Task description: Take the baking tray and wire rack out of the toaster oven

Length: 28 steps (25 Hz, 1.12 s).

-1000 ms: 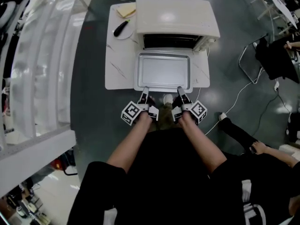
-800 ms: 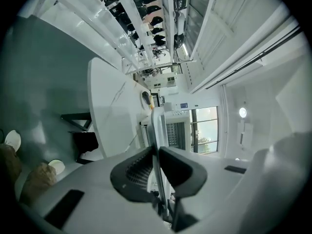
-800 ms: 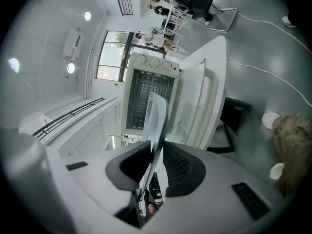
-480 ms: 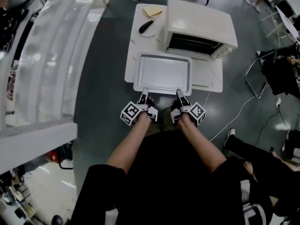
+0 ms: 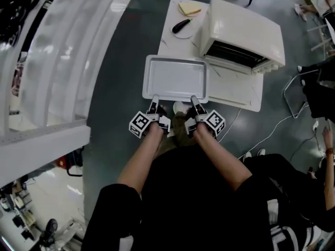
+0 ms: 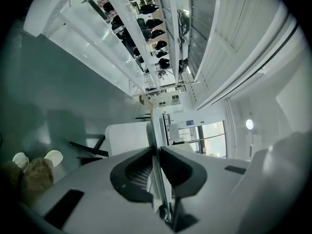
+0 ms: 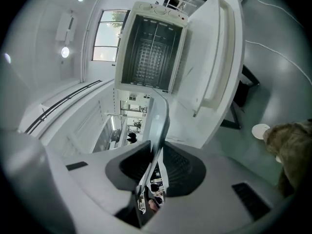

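Note:
The silver baking tray (image 5: 175, 78) hangs level in front of me, partly over the white table's (image 5: 233, 92) near left corner and partly over the floor. My left gripper (image 5: 153, 98) is shut on the tray's near rim at its left end, and my right gripper (image 5: 193, 99) is shut on the same rim at its right end. In the left gripper view the jaws (image 6: 157, 152) pinch the thin tray edge (image 6: 155, 130). The right gripper (image 7: 155, 152) clamps the tray edge (image 7: 160, 121) too. Beyond it the toaster oven (image 7: 151, 52) stands open, door (image 7: 219, 57) down, a wire grid inside.
The toaster oven (image 5: 243, 33) sits at the table's right. Behind it lie a plate with a black-handled tool (image 5: 182, 26) and a yellow slab (image 5: 189, 8). A white railing structure (image 5: 52, 72) runs along the left. A cable (image 5: 272, 132) and seated people are at the right.
The tray, held by both grippers, has come out from in front of the oven and shifted left, from over the table to overhanging its left corner. Both grips are unchanged.

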{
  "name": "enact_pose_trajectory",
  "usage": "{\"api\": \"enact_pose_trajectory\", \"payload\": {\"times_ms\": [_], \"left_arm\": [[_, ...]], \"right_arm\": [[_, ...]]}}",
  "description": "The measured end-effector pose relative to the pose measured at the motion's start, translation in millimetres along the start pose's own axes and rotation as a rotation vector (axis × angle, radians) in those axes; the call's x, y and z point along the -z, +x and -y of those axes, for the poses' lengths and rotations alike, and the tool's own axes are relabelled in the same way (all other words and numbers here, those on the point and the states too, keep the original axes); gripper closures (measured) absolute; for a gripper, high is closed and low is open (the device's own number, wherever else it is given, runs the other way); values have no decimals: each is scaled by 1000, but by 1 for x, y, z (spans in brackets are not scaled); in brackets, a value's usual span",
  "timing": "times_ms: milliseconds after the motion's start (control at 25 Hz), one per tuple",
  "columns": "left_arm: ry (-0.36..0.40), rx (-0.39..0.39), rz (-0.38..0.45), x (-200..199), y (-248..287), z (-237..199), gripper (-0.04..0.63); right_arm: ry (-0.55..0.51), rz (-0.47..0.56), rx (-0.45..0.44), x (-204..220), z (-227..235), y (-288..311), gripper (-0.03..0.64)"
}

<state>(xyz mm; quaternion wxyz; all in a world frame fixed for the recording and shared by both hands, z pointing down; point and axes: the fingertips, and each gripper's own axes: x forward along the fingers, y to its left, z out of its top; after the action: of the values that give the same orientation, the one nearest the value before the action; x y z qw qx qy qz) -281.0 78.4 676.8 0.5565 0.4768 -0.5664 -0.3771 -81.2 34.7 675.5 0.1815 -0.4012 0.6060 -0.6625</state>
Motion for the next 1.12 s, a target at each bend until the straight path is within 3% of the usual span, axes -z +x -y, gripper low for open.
{"api": "enact_pose_trajectory", "payload": {"times_ms": [400, 800, 1120], "left_arm": [[17, -78, 9, -42, 40, -39, 532], [36, -154, -66, -39, 73, -68, 529], [82, -269, -136, -37, 76, -91, 529]], "right_arm": [[32, -54, 72, 16, 29, 62, 522], [61, -27, 152, 6, 61, 81, 518], [73, -100, 204, 10, 82, 87, 523]]}}
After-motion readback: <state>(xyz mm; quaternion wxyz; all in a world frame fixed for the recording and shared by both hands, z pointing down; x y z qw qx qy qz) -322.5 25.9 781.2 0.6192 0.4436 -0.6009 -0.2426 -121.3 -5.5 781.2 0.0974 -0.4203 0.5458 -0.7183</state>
